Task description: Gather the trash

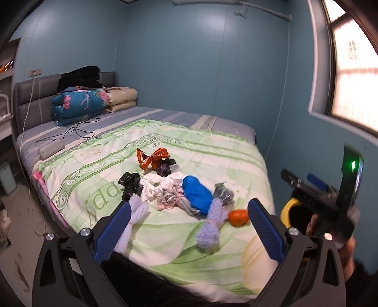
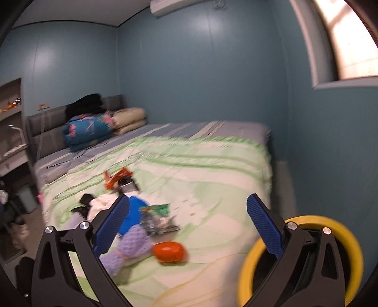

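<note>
The left gripper (image 1: 189, 222) hangs wide open and empty over the trash pile (image 1: 174, 189) on the bed (image 1: 212, 146). The right gripper (image 2: 187, 226), equally spread and empty, hovers by the yellow-rimmed bin (image 2: 245, 271). Loose wrappers may slip free.

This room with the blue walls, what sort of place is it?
Most likely a bedroom in a home. A bed with a padded headboard fills it, folded quilts are stacked at its head, and an air conditioner hangs high on the wall. Trash lies scattered on the blanket.
</note>
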A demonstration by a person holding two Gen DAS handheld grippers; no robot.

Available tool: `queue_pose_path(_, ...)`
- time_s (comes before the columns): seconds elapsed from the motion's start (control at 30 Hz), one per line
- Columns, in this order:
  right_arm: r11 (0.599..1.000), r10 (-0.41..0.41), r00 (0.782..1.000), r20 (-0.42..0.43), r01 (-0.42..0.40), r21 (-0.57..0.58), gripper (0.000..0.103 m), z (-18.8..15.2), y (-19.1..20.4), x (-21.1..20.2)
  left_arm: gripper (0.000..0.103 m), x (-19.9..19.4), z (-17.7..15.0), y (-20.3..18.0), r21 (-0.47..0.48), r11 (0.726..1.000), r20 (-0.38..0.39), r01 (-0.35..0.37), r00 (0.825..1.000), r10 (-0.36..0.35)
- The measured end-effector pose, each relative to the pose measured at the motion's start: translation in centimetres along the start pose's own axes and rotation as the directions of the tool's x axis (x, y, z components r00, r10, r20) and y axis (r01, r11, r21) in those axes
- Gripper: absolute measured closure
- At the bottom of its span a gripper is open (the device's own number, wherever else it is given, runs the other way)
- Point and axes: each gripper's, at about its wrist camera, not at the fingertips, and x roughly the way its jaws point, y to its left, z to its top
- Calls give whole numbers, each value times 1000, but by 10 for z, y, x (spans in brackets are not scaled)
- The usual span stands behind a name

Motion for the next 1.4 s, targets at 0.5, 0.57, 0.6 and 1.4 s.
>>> queue_pose_path(0.5, 993, 19, 967, -255, -49, -112, 8, -10, 20, 98, 8, 117, -36, 103, -95, 995, -358, 30, 932, -62)
queue_pose_path(0.57, 987, 21, 952, -304, -68, -147, 8, -12, 26, 114, 8, 127, -36, 108, -83, 996, -367, 20, 929, -49)
queue_pose_path(0.6, 985, 24, 948, -317, -76, -155, 8, -12, 27, 120, 8, 131, -36, 110, -75, 997, -367, 12, 929, -38)
queue_pose_path(1.4, 974, 84, 805, -588, -191, -123, 19, -23, 32, 214, 8, 213, -36, 137, -44, 998, -501, 36, 864, -53)
